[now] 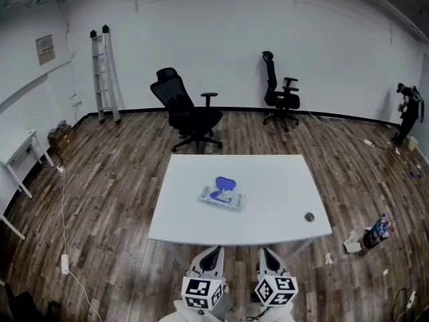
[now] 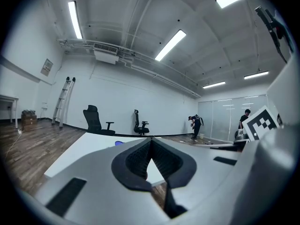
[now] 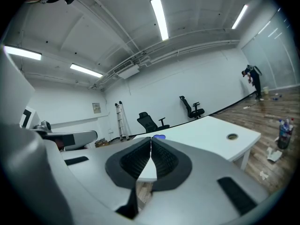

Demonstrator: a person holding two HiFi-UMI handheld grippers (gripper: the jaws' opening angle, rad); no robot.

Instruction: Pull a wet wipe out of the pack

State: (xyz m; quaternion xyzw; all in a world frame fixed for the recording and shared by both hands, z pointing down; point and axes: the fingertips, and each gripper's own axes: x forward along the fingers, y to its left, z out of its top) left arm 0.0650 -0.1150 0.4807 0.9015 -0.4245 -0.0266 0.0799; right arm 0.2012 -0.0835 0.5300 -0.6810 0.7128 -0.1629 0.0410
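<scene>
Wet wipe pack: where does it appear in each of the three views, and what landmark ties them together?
Head view: the wet wipe pack lies near the middle of the white table.
Left gripper view: only its blue top peeks over the jaws, left of their tip.
Right gripper view: its blue top shows just above the jaws' tip.
Shared landmark: the ladder leaning on the back wall.

No legible text or labels anywhere
</scene>
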